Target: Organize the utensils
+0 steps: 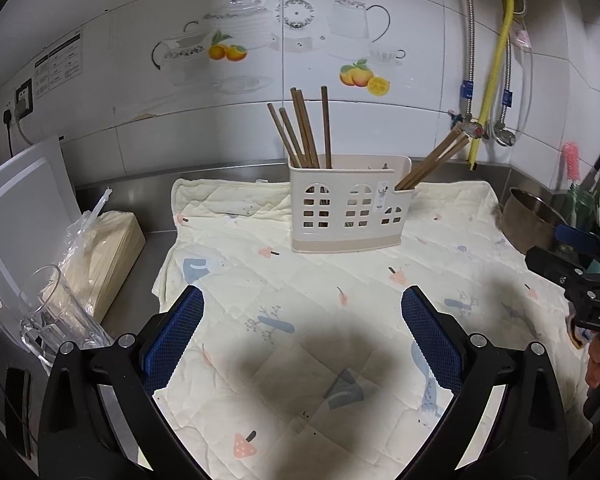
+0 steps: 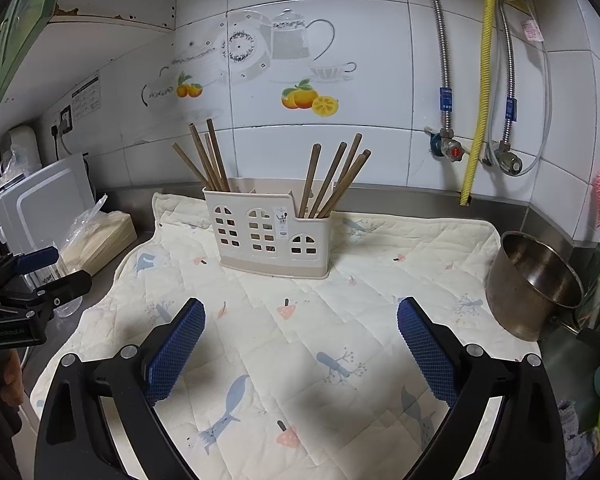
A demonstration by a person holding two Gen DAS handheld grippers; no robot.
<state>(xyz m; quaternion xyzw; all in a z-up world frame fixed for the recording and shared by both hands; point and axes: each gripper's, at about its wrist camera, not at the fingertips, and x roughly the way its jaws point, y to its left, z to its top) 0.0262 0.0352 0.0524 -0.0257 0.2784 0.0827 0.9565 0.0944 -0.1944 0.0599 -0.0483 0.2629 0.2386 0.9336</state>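
Note:
A cream plastic utensil holder (image 1: 346,210) (image 2: 270,236) with window cut-outs stands upright at the back of a patterned quilted cloth (image 1: 300,320) (image 2: 320,340). Several brown chopsticks (image 1: 304,128) (image 2: 206,156) stand in its left compartment. Several more chopsticks (image 1: 434,160) (image 2: 336,176) lean right in its low right compartment. My left gripper (image 1: 302,336) is open and empty, in front of the holder above the cloth. My right gripper (image 2: 300,348) is open and empty, also in front of the holder. Each gripper shows at the edge of the other's view.
A glass mug (image 1: 58,316), a bagged stack of paper (image 1: 104,248) and a white appliance (image 1: 16,208) stand left of the cloth. A steel pot (image 2: 536,280) (image 1: 530,216) sits at the right. Hoses and valves (image 2: 476,152) hang on the tiled wall.

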